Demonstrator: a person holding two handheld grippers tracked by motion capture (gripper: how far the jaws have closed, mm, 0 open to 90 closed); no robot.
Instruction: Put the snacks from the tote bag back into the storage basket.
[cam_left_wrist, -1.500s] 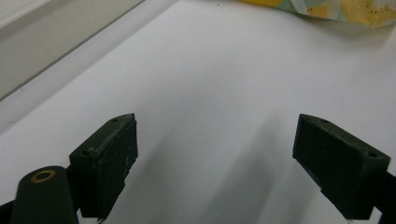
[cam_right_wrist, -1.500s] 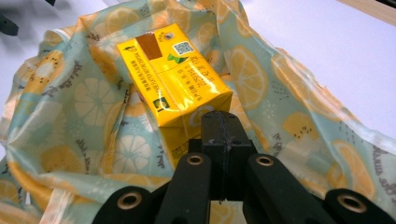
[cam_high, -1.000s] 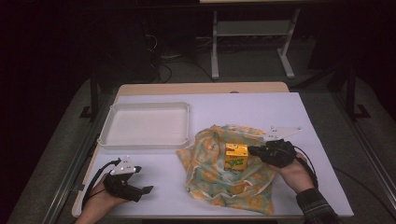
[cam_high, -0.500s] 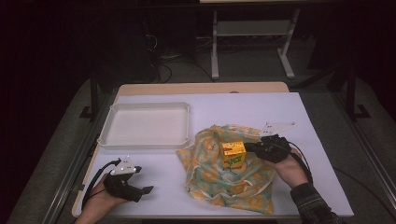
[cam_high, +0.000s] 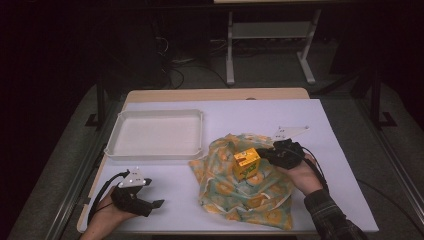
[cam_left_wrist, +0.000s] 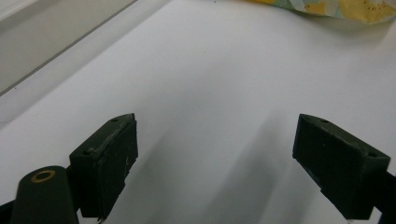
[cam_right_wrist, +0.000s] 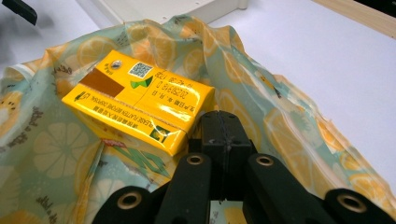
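A yellow drink carton sits tilted above a lemon-print cloth spread at centre right of the white table. My right gripper comes in from the right and is shut on the carton's near edge. In the right gripper view the closed jaws meet the carton over the cloth. My left gripper lies near the front left edge. It stands open over bare table, with nothing between its fingers.
A white tray with nothing in it stands at the back left; its wall lies just beyond the cloth. The cloth's edge is ahead of the left gripper. Dark floor and a metal stand lie beyond the table.
My right gripper has moved a little left and away from me with the carton, which now tilts more. The left gripper has not moved.
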